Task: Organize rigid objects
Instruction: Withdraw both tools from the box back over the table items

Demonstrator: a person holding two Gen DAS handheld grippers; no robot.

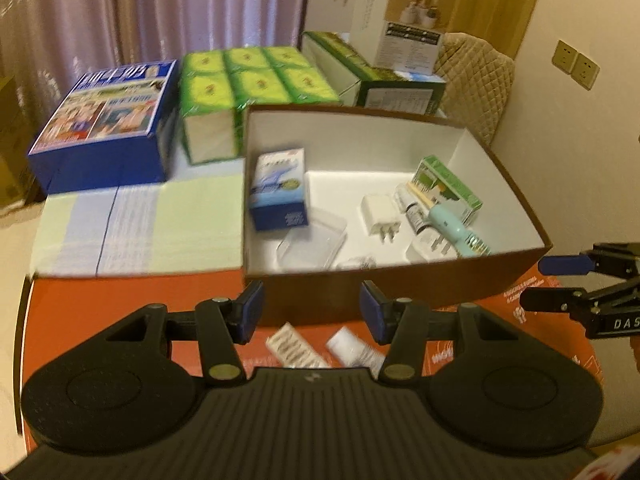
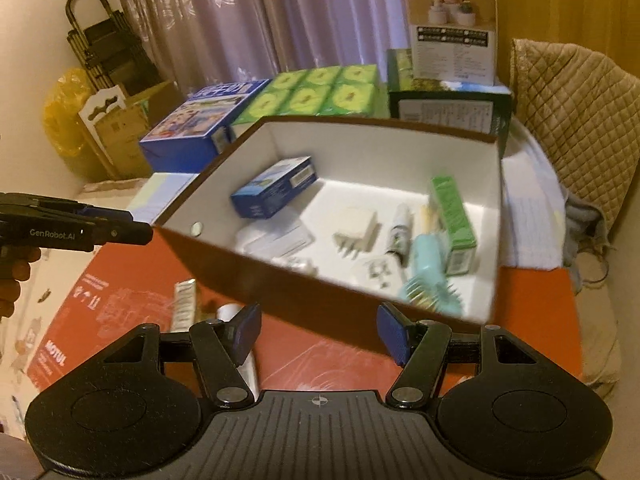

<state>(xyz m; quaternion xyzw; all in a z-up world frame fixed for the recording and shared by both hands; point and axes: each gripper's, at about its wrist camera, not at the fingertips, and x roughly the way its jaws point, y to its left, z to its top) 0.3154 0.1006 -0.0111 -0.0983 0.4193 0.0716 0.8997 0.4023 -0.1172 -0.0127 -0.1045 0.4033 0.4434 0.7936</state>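
A brown box with a white inside (image 1: 400, 292) (image 2: 280, 284) stands on a red board (image 1: 120, 308) (image 2: 120, 292). In it lie a blue carton (image 1: 280, 192) (image 2: 274, 188), a green carton (image 1: 450, 188) (image 2: 454, 220), a white plug (image 1: 380, 216) (image 2: 356, 230), a teal brush (image 1: 460, 234) (image 2: 428, 276), a small bottle (image 2: 400, 228) and a clear case (image 1: 312, 240). Two small tubes (image 1: 294, 346) (image 1: 354, 350) (image 2: 184, 304) lie on the board before the box. My left gripper (image 1: 312, 312) (image 2: 136, 224) hovers open over the tubes, nothing between its pads. My right gripper (image 2: 320, 334) (image 1: 548, 282) is open and empty near the box's front wall.
Behind the box stand a large blue box (image 1: 108, 120), green tissue packs (image 1: 248, 76), a dark green box (image 1: 400, 88) and a white carton (image 1: 400, 28) on top. A pale paper sheet (image 1: 140, 228) lies at the left. A quilted chair (image 2: 576, 112), a yellow bag (image 2: 64, 120) and a cardboard box (image 2: 120, 124) surround the table.
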